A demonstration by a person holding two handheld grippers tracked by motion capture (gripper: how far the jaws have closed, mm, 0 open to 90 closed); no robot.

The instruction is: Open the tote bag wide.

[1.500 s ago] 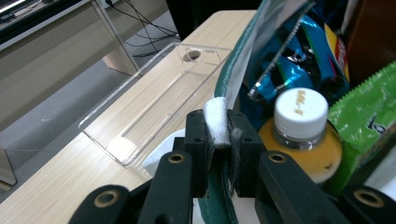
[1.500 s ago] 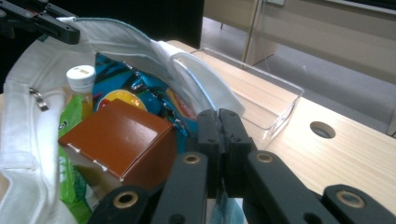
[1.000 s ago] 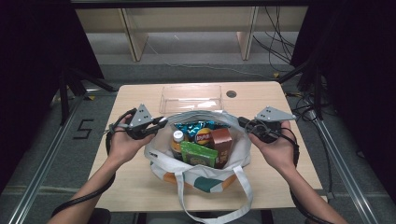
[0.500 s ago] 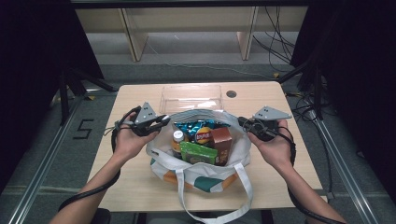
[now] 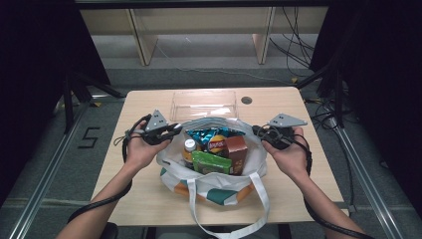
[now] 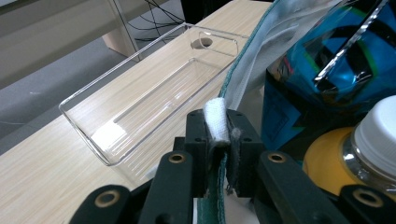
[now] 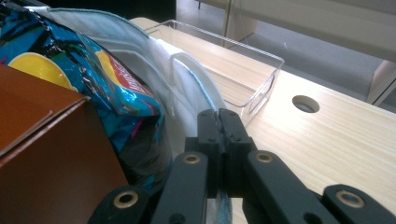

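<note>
Standing on the pale wooden tabletop [image 5: 308, 164], the tote bag [image 5: 214, 184], both grippers' jaws clamped on its rim: left gripper [image 6: 218, 140], right gripper [image 7: 223, 135].

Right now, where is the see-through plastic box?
In the high view the clear box sits on the far middle of the table, just behind the bag, with the round table hole at its right.

We take this for a lab or recording studio rather than a home. Our light wooden table [image 5: 318, 189] stands alone on grey carpet [image 5: 209, 55], black curtains [image 5: 378, 74] close off both sides, loose cables [image 5: 293, 30] trail across the floor, and a floor marking "5" [image 5: 90, 137] sits beside metal rails [image 5: 45, 184].
</note>
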